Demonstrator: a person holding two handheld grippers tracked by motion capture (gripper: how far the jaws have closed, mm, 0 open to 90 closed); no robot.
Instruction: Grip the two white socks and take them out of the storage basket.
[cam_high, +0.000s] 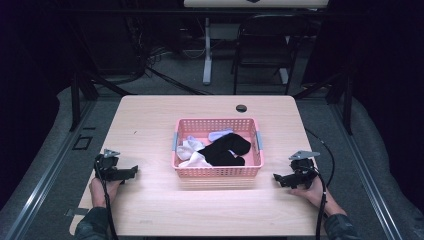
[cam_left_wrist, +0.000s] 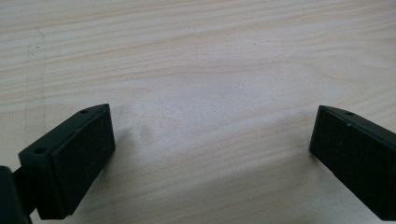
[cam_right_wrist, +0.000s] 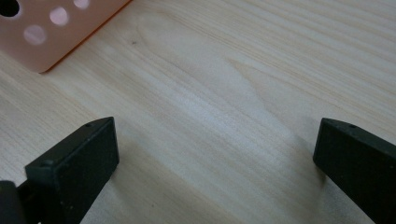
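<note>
You are resting your left gripper (cam_high: 131, 172) on the pale wood-grain table (cam_high: 150, 125), near its left front edge, with your left hand (cam_high: 102, 192) wrapped behind it; its jaws are pointing right, toward the middle of the table. In the left gripper view those jaws are standing wide apart (cam_left_wrist: 210, 154), with bare wood lying between them; they are pinching nothing.

You are holding your right gripper (cam_high: 278, 179) near the right front edge, your right hand (cam_high: 312, 190) behind it and its cable looping off the table's right side; its jaws are pointing left. In the right gripper view they are likewise spread wide (cam_right_wrist: 215, 163) over bare tabletop, closing on nothing; a corner of the pink perforated plastic basket (cam_right_wrist: 56, 32) is showing at the upper left, ahead of the left-hand jaw and apart from it.

That basket (cam_high: 217, 172) is sitting at the middle of the table between your two grippers, well apart from the left one and nearer the right one; its long axis is running left to right, with a grey handle on each short end. Inside it, a black sock (cam_high: 225, 150) is lying slantwise, running from the front centre up toward the right rear; white socks (cam_high: 192, 152) are lying bunched at the left side, and a pale lavender sock (cam_high: 219, 135) is lying near the rear wall.

A small dark round grommet (cam_high: 241, 108) is sitting in the tabletop behind the basket.
</note>
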